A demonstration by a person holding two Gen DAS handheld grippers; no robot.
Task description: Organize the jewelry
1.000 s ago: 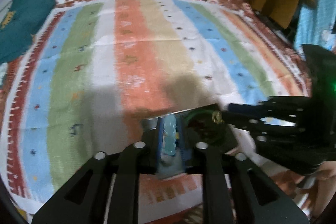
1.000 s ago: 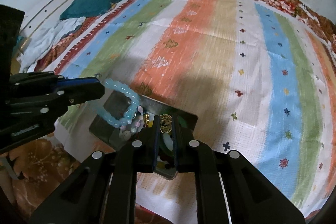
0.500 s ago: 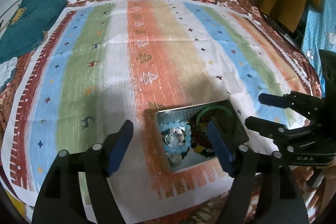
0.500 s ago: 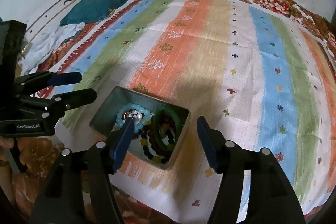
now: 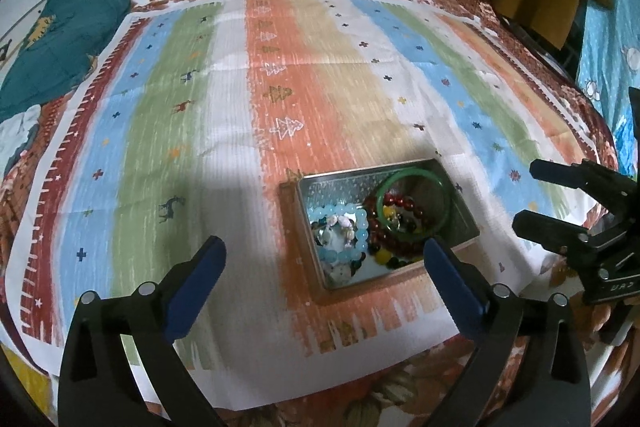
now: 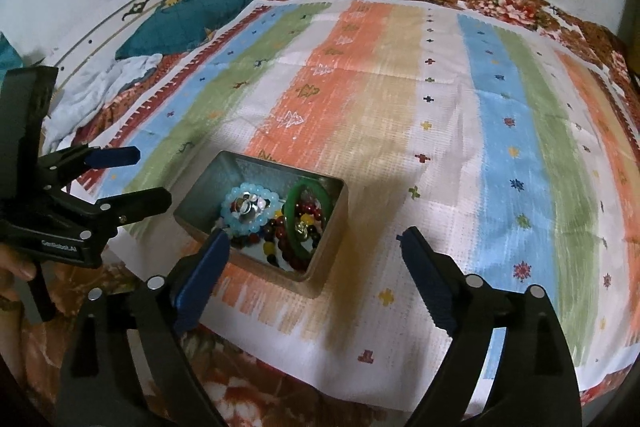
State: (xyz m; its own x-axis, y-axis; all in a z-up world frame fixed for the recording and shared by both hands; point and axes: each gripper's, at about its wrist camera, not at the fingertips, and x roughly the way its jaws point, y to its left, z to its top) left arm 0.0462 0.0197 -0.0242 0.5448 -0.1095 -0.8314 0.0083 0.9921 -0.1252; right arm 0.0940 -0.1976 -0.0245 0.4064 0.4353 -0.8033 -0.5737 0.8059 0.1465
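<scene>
Two hand-held grippers hang with nothing in their grasp, jaws opening: the left hand-held gripper (image 5: 322, 259) and the right hand-held gripper (image 6: 316, 247). Just ahead, between them, a metal tin (image 5: 460, 199) sits on the striped cloth (image 5: 200, 107), holding a pale blue bead bracelet (image 5: 360, 227), a green bangle (image 5: 442, 187) and dark red beads (image 5: 400, 247).
</scene>
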